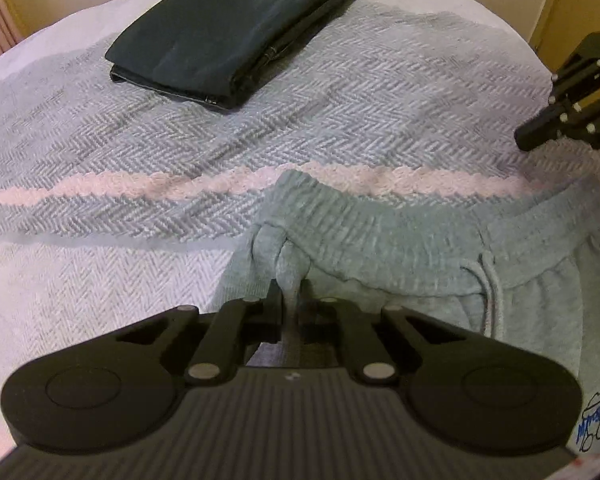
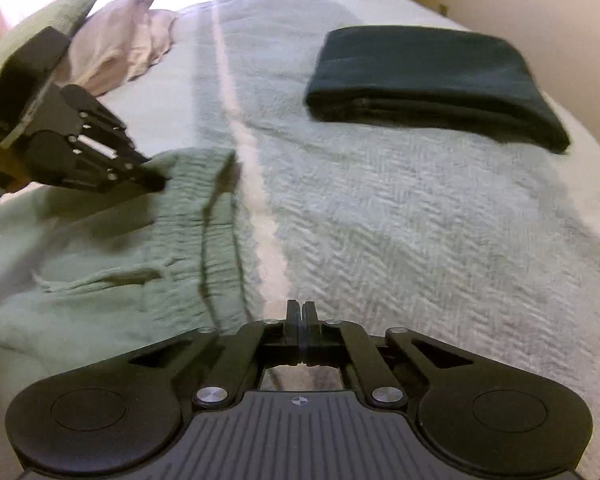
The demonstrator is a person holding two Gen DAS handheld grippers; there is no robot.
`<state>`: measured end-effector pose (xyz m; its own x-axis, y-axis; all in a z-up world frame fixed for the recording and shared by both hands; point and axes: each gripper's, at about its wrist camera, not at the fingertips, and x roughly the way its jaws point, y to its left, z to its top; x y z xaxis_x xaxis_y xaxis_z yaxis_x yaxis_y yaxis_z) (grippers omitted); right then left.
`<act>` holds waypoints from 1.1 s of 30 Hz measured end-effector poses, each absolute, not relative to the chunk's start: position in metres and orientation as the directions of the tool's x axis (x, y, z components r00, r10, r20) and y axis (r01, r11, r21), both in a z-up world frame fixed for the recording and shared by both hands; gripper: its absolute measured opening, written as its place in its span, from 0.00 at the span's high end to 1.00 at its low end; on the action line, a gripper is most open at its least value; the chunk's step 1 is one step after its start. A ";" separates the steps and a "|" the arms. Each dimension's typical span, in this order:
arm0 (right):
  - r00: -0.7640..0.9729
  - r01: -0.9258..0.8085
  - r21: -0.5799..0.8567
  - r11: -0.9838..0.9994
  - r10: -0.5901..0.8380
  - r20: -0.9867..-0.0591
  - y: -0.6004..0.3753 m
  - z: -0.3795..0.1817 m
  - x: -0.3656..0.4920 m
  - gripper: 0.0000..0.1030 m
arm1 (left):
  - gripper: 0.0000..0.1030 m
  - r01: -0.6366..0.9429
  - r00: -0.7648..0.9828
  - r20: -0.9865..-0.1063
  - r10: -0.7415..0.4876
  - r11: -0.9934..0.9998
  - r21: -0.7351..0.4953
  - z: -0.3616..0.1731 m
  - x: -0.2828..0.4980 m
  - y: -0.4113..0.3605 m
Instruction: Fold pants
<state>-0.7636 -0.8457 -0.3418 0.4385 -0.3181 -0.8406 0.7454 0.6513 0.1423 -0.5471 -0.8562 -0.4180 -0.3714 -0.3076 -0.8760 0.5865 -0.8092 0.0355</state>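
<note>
Right between the tips of the left claw (image 1: 290, 292) is a pinched bit of the green pants (image 1: 380, 240) waistband, ready to lift. The right claw (image 2: 300, 310) is clenched on nothing, over the bed (image 2: 420, 220).

both wrist views close, angled down; sharing bedspread (image 1: 340, 120), dark folded garment (image 2: 432, 80)

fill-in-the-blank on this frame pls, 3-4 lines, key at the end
The left gripper is shut on a pinch of the light green sweatpants' ____.
The right gripper is shut, with ____ between its fingers.
The folded dark fabric bundle lies on the herringbone ____.
The stripe across the bedspread is ____.

Missing words: waistband; nothing; bedspread; pink
</note>
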 end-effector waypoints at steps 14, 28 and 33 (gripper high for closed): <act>0.516 0.639 0.229 0.734 -0.189 -0.836 -0.838 -0.360 -0.705 1.00 | 0.95 0.610 -0.397 -0.859 -0.324 -0.792 0.017 -0.411 -0.543 -0.853; 0.494 0.787 0.261 0.559 -0.317 -0.810 -0.855 -0.356 -0.759 0.66 | 0.78 0.719 -0.371 -0.849 -0.376 -0.695 -0.007 -0.399 -0.520 -0.861; 0.470 0.820 0.244 0.518 -0.366 -0.803 -0.808 -0.321 -0.781 0.61 | 0.78 0.788 -0.331 -0.833 -0.444 -0.616 0.016 -0.357 -0.468 -0.823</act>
